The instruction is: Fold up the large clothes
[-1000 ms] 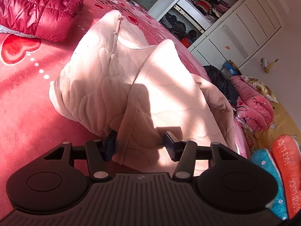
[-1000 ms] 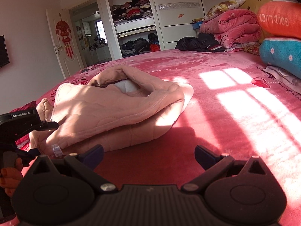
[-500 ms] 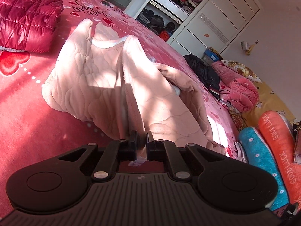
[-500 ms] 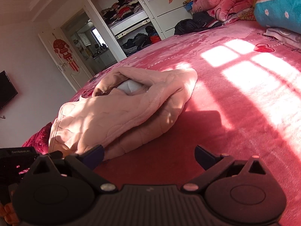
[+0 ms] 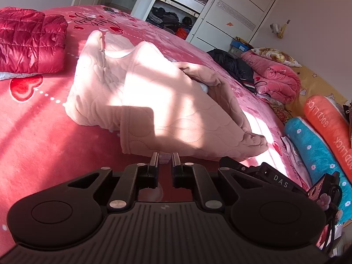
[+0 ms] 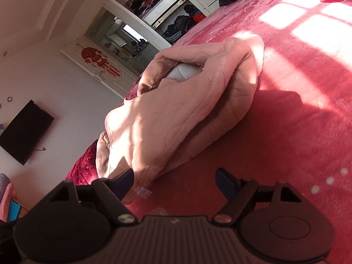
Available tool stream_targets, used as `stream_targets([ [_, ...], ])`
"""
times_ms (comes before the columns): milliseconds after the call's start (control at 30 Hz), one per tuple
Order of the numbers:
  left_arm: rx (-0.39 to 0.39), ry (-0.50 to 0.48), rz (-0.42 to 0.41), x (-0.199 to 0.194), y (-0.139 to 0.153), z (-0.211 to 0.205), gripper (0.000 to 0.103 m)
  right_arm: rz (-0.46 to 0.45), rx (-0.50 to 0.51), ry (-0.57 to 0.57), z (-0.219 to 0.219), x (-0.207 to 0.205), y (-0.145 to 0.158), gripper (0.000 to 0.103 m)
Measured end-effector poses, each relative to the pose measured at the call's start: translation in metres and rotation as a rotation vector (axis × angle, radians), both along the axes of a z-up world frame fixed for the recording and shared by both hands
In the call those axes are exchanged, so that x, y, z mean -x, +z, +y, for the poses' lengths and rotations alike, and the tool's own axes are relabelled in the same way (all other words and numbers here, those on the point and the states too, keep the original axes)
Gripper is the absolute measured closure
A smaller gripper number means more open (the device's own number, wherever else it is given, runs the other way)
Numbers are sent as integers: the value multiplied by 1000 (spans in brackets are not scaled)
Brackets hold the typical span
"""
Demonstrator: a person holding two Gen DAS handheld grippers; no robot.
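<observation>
Now the left gripper (image 5: 164, 159) pinches a small white tag at the quilted pink garment's (image 5: 154, 101) hem; the right gripper (image 6: 175, 179), closing, spans its corner without clamping it.

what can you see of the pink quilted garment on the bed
The pink quilted garment is soft, padded, stitched in wavy lines, with a white lining showing at an opening. It lies bunched and partly folded on the red bedspread. The left gripper is shut on a small tag at its near hem.
</observation>
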State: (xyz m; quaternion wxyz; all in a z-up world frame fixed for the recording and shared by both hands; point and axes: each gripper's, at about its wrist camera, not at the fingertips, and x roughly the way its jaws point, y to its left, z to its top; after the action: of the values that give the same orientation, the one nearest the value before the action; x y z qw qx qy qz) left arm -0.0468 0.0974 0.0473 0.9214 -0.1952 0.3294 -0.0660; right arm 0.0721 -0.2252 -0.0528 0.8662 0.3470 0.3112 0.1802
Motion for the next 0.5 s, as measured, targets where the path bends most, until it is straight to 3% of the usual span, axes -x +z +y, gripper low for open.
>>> stream_targets([
  [100,-31,34,12,5,-5,17,89,-15,6,26,13,-8,-5,34],
  [267,-111,67,7,14,-15,36,77,-70,-7,43,26,-25,-12,60],
  [500,-77,101,51,15,-33,55,68,-167,-68,87,37,-39,-1,61],
])
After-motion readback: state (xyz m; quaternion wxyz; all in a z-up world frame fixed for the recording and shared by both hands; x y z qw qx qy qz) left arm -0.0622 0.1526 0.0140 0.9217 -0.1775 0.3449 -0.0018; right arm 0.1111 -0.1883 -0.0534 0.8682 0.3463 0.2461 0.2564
